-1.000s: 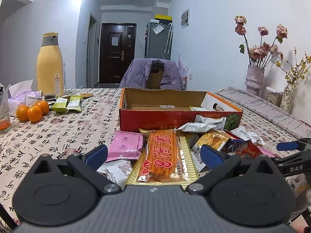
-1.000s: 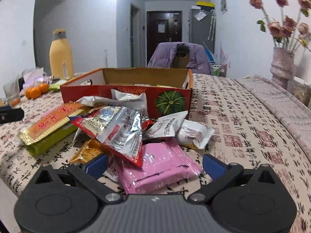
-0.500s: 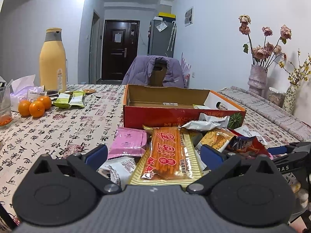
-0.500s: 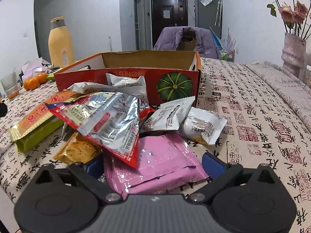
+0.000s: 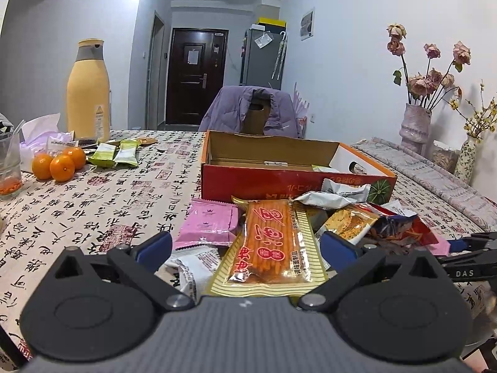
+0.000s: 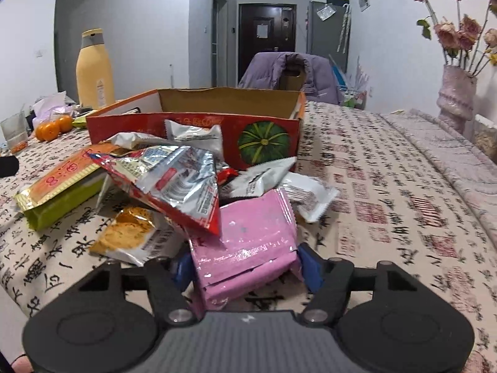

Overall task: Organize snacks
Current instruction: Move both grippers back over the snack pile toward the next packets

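A heap of snack packets lies in front of an open red cardboard box [image 5: 264, 183] [image 6: 198, 122]. My left gripper [image 5: 247, 245] is open, its blue pads standing on either side of a long orange stick-snack packet [image 5: 270, 239] without touching it. My right gripper [image 6: 247, 267] is closing: its jaws press on both sides of a pink packet [image 6: 248, 233], which buckles between them. A red and silver foil bag [image 6: 174, 183] overlaps the pink packet's far end. Another pink packet [image 5: 211, 223] lies left of the orange one.
Oranges [image 5: 59, 163], green packets [image 5: 113, 155], a glass [image 5: 9, 164] and a tall yellow bottle [image 5: 88, 93] stand at the table's left. A chair with a purple jacket [image 5: 251, 108] is behind the box. Vases of dried flowers [image 5: 414, 124] stand at the right.
The right gripper's jaws have drawn in from wide open onto the pink packet, which has crumpled and tilted up. The left gripper has stayed put and open.
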Demonstrator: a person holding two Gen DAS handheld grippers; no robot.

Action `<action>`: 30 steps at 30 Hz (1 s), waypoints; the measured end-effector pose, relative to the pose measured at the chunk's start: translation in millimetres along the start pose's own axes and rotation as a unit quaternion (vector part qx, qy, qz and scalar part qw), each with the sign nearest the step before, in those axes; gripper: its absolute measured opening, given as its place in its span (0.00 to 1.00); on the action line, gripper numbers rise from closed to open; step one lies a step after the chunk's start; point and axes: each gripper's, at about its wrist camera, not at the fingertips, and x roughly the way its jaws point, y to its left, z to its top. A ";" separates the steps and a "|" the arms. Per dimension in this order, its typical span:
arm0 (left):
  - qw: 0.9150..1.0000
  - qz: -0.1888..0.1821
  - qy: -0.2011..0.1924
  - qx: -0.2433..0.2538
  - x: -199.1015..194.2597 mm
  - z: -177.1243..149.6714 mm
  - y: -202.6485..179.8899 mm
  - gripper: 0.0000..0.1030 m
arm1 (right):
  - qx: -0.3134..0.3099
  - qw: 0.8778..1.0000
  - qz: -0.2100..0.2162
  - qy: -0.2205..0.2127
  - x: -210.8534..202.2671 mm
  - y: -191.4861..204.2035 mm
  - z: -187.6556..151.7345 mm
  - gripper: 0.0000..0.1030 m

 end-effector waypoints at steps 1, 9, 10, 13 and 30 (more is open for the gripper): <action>1.000 0.001 0.000 0.000 -0.1 0.3 -0.3 1.00 | 0.000 1.000 -0.006 -0.002 -2.3 -1.2 -0.9 0.64; 1.000 0.006 0.008 -0.001 2.0 -0.5 -1.5 1.00 | 0.006 0.997 -0.068 -0.043 -25.8 -12.9 0.8 0.64; 1.000 0.006 0.009 -0.002 2.4 -0.6 -1.2 1.00 | 0.008 0.996 -0.076 -0.049 -28.5 -15.3 2.5 0.64; 1.000 0.009 0.012 0.000 3.6 -0.7 -1.3 1.00 | 0.012 0.994 -0.092 -0.063 -35.0 -22.1 7.4 0.64; 0.999 0.013 0.043 0.016 19.9 8.3 -10.0 1.00 | 0.030 0.992 -0.098 -0.079 -37.1 -30.1 12.6 0.64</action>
